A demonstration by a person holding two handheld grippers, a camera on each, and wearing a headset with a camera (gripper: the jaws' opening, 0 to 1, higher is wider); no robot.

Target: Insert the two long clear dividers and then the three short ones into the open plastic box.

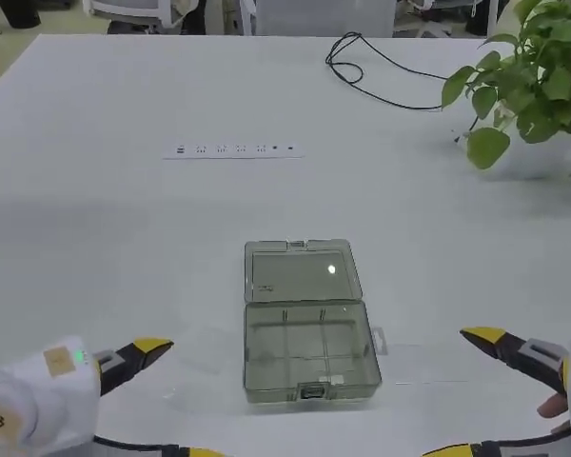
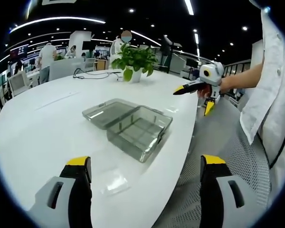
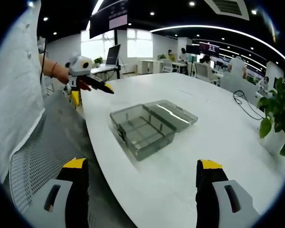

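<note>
Opening step, I judge: nothing picked up yet. The open plastic box (image 1: 276, 388) sits mid-counter (image 1: 124, 238), lid laid flat at its 12 o'clock. The left gripper (image 1: 176, 398) is at the box's 8 o'clock and the right gripper (image 1: 462, 392) at 4 o'clock. Jaws are wide on both and hold nothing.

Next move: close on a long divider's edge, then stand it upright over the box.

Count:
- One box.
- Two grippers.
- One faint clear divider (image 2: 115, 184), flat just ahead of the left jaws. Any others are too transparent to count.
- Lines inside the box could be ribs or dividers; cannot tell.

open plastic box (image 2: 133, 127) on white table (image 2: 47, 118) beyond wide-spread left tool (image 2: 145, 160)
</note>
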